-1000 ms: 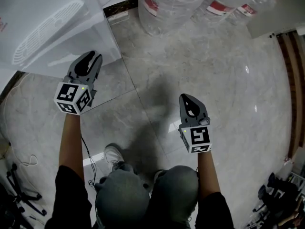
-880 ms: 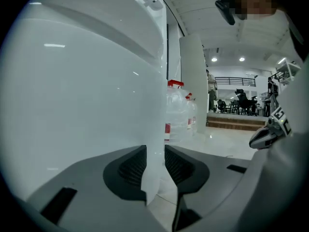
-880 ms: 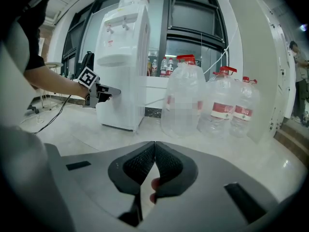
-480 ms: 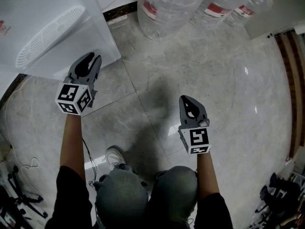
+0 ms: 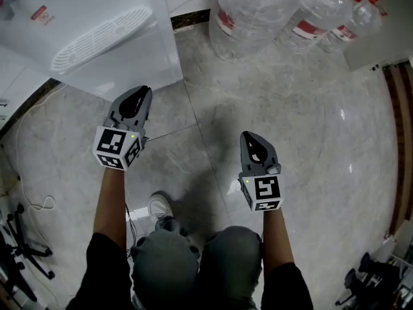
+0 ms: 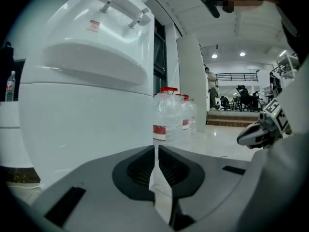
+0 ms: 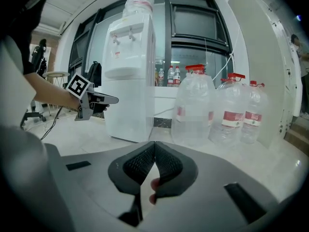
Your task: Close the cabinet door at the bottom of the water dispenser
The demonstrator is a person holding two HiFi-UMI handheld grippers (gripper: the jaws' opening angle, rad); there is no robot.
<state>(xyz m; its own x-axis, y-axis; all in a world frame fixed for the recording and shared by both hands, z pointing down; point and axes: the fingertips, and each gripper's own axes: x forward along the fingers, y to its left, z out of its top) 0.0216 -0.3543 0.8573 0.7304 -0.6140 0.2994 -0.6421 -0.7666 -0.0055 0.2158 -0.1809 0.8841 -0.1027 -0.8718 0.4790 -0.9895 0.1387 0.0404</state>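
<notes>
The white water dispenser (image 5: 97,37) stands at the upper left, and its lower front (image 6: 87,129) looks like one flush white panel. I see no door standing out from it (image 7: 128,105). My left gripper (image 5: 142,92) hovers just in front of its base. Its jaws have just been closing and now meet at the tips (image 6: 156,149) with nothing between them. My right gripper (image 5: 248,136) hangs over the bare floor further right, shut and empty (image 7: 155,144).
Several large clear water bottles (image 5: 251,11) with red labels stand right of the dispenser. Cables (image 5: 32,205) and black stand legs (image 5: 19,250) lie at the left. The person's shoe (image 5: 157,206) is below the left gripper. A wooden strip (image 5: 403,108) runs along the right edge.
The left gripper's jaws, open in both earlier frames, are now closed. Both grippers have lifted a little, and the left one has shifted right. More of the dispenser shows.
</notes>
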